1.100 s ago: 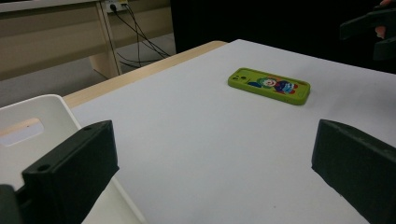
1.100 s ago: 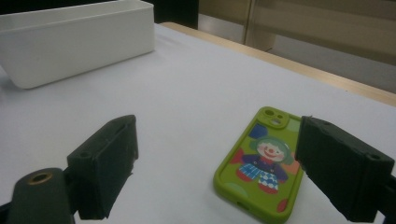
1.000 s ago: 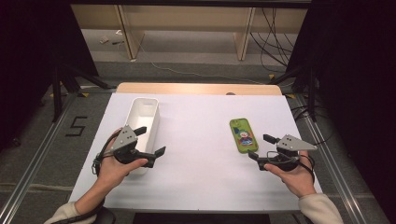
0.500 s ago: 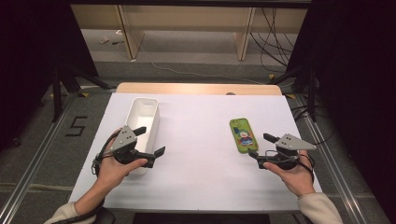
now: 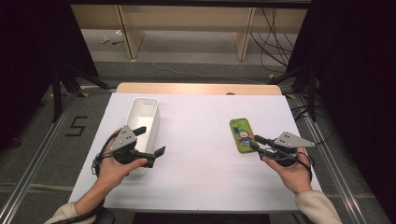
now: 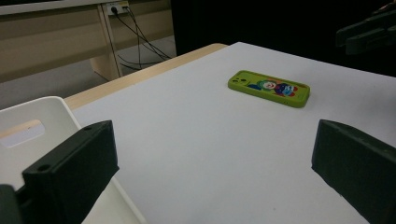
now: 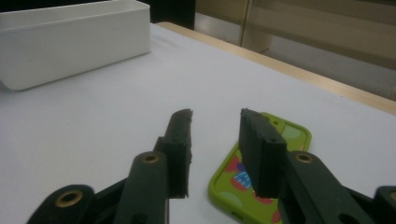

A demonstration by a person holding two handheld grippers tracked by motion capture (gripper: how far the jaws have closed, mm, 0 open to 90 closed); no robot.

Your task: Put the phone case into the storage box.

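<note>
Green phone case (image 5: 242,134) flat near table (image 5: 201,177) right edge, cartoon print, no readable text. Right gripper (image 5: 255,142) jaws just closing, narrow gap, nothing clamped. Left gripper (image 5: 150,140) wide, empty, over white bin (image 5: 144,109). Floor mark "5" (image 5: 76,126).

Counted on table: one phone (image 5: 242,135), green case; one white bin (image 5: 142,122); two grippers, left (image 5: 150,141) and right (image 5: 256,142); two hands.

High view above the table's near edge, facing forward and down, both gripper views low and close, all sharing the green phone (image 5: 242,135), white bin (image 5: 142,122) beyond
</note>
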